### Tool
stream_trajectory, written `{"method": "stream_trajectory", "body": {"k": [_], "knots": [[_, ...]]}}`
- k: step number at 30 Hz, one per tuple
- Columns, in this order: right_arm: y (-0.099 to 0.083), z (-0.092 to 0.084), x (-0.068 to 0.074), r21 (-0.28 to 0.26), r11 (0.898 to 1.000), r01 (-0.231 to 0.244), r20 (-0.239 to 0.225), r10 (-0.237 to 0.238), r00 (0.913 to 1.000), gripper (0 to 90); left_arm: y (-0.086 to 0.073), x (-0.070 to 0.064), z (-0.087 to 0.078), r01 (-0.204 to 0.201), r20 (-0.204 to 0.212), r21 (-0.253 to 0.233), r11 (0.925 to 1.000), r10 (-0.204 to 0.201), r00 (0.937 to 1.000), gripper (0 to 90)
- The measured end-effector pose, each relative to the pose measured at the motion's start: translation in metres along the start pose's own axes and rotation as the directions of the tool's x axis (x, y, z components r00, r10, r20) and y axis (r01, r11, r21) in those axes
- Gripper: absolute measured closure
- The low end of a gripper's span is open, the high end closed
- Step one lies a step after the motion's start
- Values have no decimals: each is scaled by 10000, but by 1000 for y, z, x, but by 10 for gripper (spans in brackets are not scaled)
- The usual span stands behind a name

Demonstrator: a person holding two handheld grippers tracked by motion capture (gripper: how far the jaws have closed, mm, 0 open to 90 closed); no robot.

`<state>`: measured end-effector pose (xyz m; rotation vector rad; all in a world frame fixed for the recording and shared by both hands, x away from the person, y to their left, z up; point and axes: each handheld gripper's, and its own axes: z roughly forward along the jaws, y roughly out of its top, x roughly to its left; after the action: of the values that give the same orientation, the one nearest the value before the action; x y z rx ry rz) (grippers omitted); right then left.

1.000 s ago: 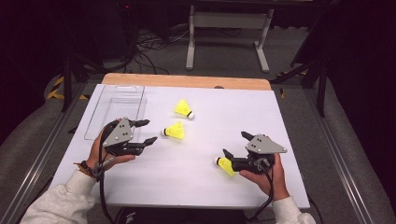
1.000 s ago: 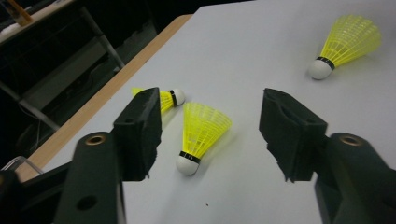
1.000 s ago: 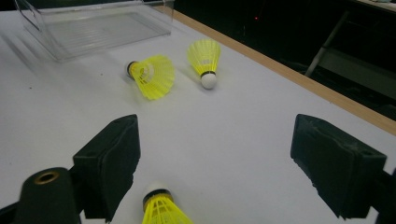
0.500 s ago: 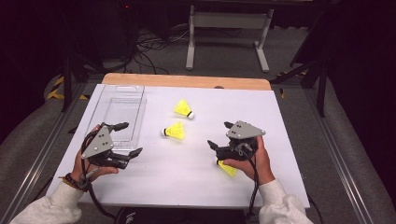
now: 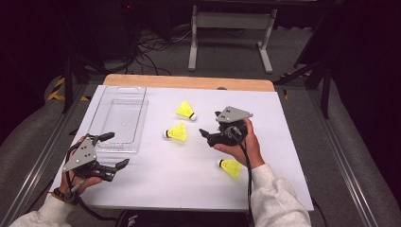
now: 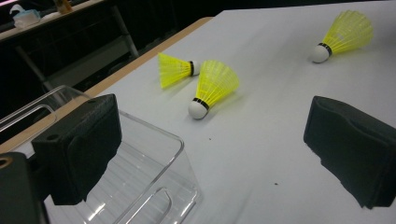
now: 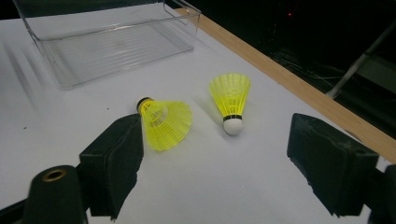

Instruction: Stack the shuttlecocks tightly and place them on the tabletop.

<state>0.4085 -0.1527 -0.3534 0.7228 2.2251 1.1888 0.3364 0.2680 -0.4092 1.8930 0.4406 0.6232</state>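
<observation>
Three yellow shuttlecocks lie on the white table (image 5: 283, 142). One shuttlecock (image 5: 186, 109) (image 6: 175, 70) (image 7: 230, 100) is farthest back. A second shuttlecock (image 5: 176, 133) (image 6: 212, 86) (image 7: 163, 122) rests in the middle. The third shuttlecock (image 5: 231, 167) (image 6: 345, 32) lies by the right wrist. My right gripper (image 5: 210, 124) (image 7: 224, 168) is open and empty, its jaws aimed at the middle pair from the right. At the front left, my left gripper (image 5: 118, 149) (image 6: 210, 154) is open and empty beside the clear tray's near corner.
A clear plastic tray (image 5: 120, 118) (image 6: 140, 186) (image 7: 107, 42) stands empty at the back left of the table. A wooden strip (image 5: 189, 81) runs along the far edge. Dark floor, cables and a metal stand (image 5: 231, 33) lie beyond.
My right gripper has moved from the front right toward the middle pair, leaving the third shuttlecock on the table behind it. My left gripper has drawn back toward the front left corner.
</observation>
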Motion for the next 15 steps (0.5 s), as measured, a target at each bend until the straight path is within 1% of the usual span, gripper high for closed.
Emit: {"method": "stream_trajectory", "body": {"k": [1,2,3,6,8,10,15], "knots": [[0,0,0,0,10000,0,0,0,10000,207,-1,0,-1,10,2,-17,10000,-10,10000,50],[3,7,-3,131,9999,-35,-55,36,10000,216,-2,-1,-3,49,-71,-9,10000,-49,10000,53],[3,7,-3,131,9999,-35,-55,36,10000,216,-4,-1,-4,81,-31,-11,10000,-81,10000,53],[7,17,-8,263,9996,-110,-99,113,9999,228,-7,-4,-7,109,-56,-41,9999,-109,9999,53],[10,26,-10,399,9991,-147,-192,155,9997,236,-8,-4,-10,200,-42,-72,9998,-200,9998,53],[12,34,-12,541,9982,-243,-283,259,9993,240,-11,-5,-12,320,-10,-130,9994,-320,9995,53],[16,52,-13,897,9955,-318,-457,360,9983,247,-14,-7,-13,344,22,-55,9994,-344,9994,53]]}}
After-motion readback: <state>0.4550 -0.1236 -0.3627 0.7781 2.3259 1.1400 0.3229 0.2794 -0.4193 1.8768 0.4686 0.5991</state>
